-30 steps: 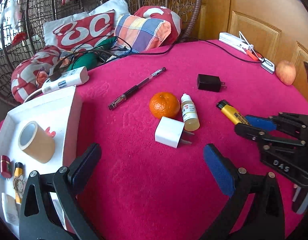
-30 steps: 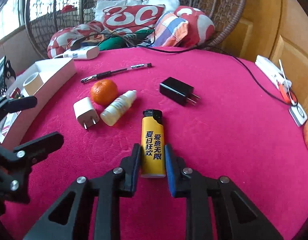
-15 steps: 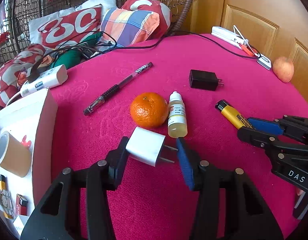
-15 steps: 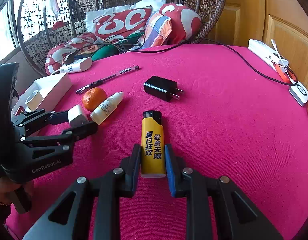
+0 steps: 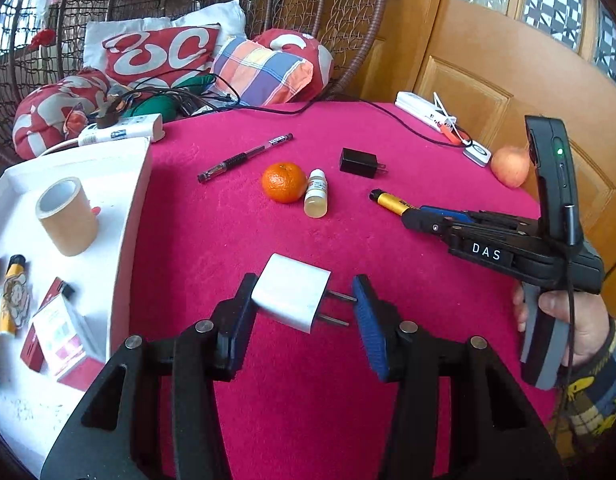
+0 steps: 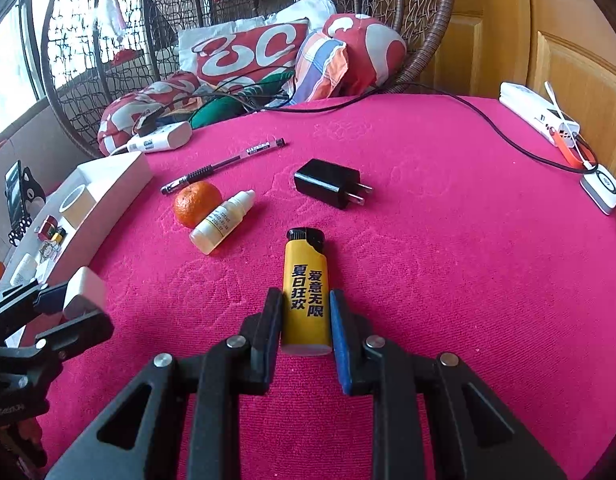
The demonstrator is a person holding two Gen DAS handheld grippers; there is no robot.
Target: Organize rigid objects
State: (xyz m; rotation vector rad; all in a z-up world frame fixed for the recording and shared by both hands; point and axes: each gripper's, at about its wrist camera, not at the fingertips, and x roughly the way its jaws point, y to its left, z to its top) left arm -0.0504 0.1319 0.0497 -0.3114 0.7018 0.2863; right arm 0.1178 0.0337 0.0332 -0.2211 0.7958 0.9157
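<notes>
White charger [image 5: 288, 297] is pinched end-on in the left gripper [image 5: 304, 312], lifted off the pink table [image 5: 268, 360] beside the white tray [image 5: 124, 240]: one pad on its body, the other on the prong tips. Likely risk is that it pivots or slips out on the way to the tray. Left jaws have just closed partway onto it. Right gripper [image 6: 306, 320], jaws nearly closed, clamps the yellow lighter [image 6: 306, 292] by its base, low on the table, mid-table.

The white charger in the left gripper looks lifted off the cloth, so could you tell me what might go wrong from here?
1. The left gripper holds the white charger end to end, one pad on its thin prongs, so it may pivot or slip.
2. On the way to the white tray, it could clip the tray's raised wall.
</notes>
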